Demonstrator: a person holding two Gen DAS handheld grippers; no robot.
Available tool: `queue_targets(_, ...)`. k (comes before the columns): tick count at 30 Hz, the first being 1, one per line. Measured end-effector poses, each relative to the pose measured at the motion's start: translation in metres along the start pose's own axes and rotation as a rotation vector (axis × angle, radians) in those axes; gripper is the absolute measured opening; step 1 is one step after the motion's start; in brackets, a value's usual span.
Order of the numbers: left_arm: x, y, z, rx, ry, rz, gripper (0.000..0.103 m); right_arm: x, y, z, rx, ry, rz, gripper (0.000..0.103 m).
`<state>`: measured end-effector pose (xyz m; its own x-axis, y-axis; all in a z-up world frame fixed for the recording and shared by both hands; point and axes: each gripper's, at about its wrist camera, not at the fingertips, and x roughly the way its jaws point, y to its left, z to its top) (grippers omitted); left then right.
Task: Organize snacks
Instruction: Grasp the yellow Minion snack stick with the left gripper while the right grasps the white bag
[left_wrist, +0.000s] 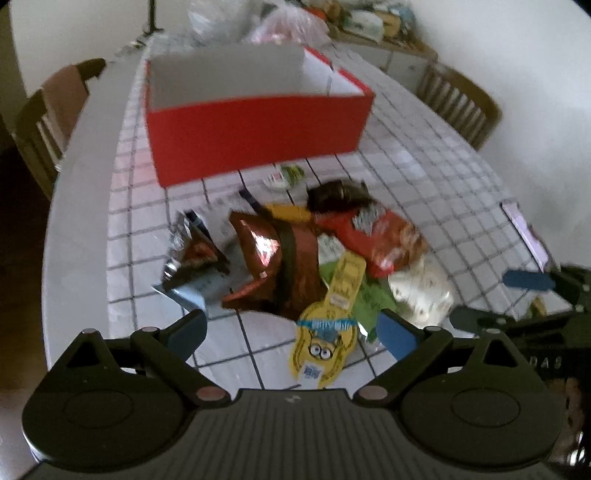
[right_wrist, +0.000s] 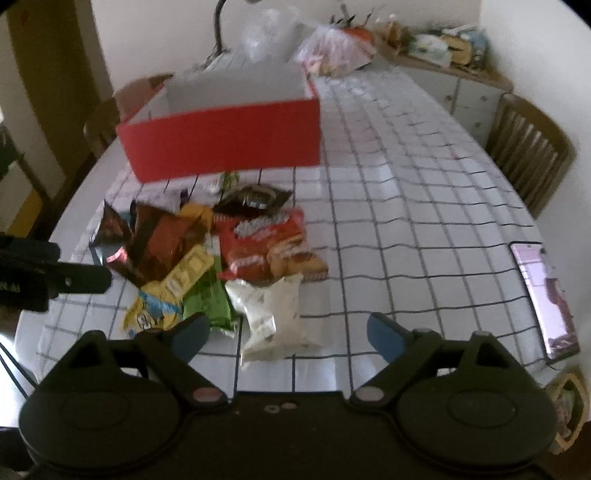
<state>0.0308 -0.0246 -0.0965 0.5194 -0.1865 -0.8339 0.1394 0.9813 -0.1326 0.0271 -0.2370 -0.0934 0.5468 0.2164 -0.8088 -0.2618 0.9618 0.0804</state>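
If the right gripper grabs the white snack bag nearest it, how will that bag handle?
The white snack bag looks puffy and crinkled, so probably light and floppy. Its glossy film may slip between the pads. It lies flat on the tablecloth, unlikely to roll.

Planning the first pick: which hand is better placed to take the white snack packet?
Right. The right tool stands open with the white snack packet between its fingers; the left tool frames the yellow packet.

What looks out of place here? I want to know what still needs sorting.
The snack packets lie in a loose overlapping heap on the checked tablecloth, outside the red box, which shows nothing inside. A phone lies near the table's edge.
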Motion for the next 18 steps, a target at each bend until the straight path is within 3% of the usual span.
queue_targets(5, 0.016, -0.014, -0.014, 0.093, 0.029, -0.005, 0.092, 0.025, -0.002, -0.001, -0.016, 0.043, 0.032, 0.081)
queue_targets(11, 0.039, -0.018, -0.017, 0.14, 0.064, 0.012, 0.074, 0.044, -0.001, 0.002, -0.039, 0.062, 0.042, 0.072)
queue_targets(18, 0.053, -0.03, -0.024, 0.271, 0.069, 0.006, 0.074, 0.055, -0.003, 0.002, -0.041, 0.078, 0.039, 0.062)
